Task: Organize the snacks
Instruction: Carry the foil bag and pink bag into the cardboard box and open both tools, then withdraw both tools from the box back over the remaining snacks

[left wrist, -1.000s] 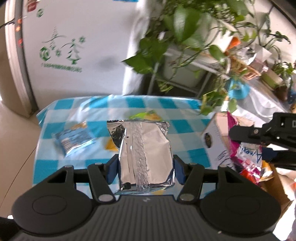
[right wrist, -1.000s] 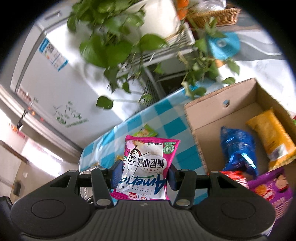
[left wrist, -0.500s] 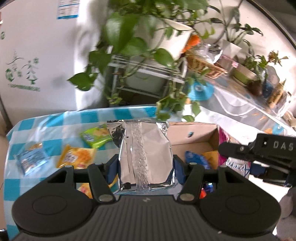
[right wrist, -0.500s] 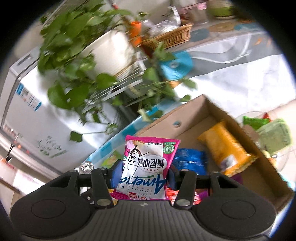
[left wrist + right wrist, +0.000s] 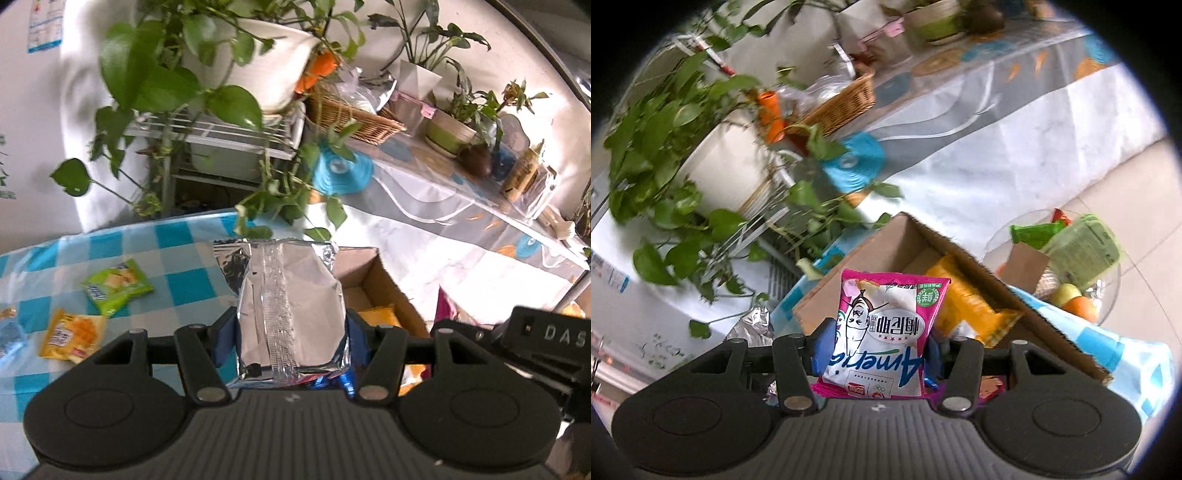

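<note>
Both hands carry a snack toward the cardboard box [image 5: 979, 266] at the table's right end. The left gripper [image 5: 291, 332] pinches a silver foil packet [image 5: 291, 306] upright, long axis pointing forward; the box's open mouth lies ahead and to its right, just past the packet. The right gripper [image 5: 879, 347] clamps a pink chip bag [image 5: 886, 332], and the box sits directly in front of it, so the right hand looks nearer to dropping in. 2 packets, green [image 5: 116, 286] and orange [image 5: 72, 334], lie on the checked cloth [image 5: 184, 280] to the left.
</note>
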Motion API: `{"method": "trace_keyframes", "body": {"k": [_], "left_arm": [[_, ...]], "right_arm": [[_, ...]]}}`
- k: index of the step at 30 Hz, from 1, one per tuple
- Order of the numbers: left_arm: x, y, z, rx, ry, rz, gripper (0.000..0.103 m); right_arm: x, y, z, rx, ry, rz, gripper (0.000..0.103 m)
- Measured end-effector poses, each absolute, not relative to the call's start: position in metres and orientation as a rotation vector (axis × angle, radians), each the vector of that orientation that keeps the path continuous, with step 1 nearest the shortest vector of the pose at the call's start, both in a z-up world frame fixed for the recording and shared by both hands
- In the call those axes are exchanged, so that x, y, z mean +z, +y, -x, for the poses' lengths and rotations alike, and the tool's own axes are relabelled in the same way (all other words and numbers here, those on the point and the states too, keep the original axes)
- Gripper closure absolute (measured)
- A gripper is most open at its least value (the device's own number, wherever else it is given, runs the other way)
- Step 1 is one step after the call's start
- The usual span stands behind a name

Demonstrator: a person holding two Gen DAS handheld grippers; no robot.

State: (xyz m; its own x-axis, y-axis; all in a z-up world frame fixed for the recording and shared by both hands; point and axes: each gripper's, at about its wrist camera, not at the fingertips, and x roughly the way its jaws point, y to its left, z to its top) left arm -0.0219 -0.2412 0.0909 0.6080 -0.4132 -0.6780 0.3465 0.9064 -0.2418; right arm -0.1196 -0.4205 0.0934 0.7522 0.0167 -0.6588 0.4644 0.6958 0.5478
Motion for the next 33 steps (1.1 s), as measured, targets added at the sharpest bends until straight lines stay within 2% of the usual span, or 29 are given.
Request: {"method": "trace_keyframes", "body": {"k": [3,6,10,13,24,33], "left_arm": [[0.089,-0.253,0.018,-0.474,0.814,0.094,0.043],[0.093,-0.259,0.021,-0.489,0.789,0.084,0.028],[0.1,-0.256,0.022,-0.488,0.762,0.071,0.025],[0.105,-0.248,0.021,-0.477,0.749,0.055,0.021],[0.116,-0.19,0.016,-0.416,0.725,0.047,0.019],[0.116,-0.114,0.007,-0.309,0.735,0.054,0.018]], "right_arm": [[0.089,-0.427,0.122,-0.31,0.688,-0.807,0.046],[0.086,-0.432,0.125,-0.342,0.686,-0.84,0.035],[0.089,-0.433,0.127,-0.345,0.667,-0.842,0.028],[0.09,-0.43,0.125,-0.339,0.67,-0.834,0.027],[0.096,-0.41,0.113,-0.267,0.679,-0.77,0.023],[0.103,-0.383,0.099,-0.191,0.674,-0.666,0.018]]}}
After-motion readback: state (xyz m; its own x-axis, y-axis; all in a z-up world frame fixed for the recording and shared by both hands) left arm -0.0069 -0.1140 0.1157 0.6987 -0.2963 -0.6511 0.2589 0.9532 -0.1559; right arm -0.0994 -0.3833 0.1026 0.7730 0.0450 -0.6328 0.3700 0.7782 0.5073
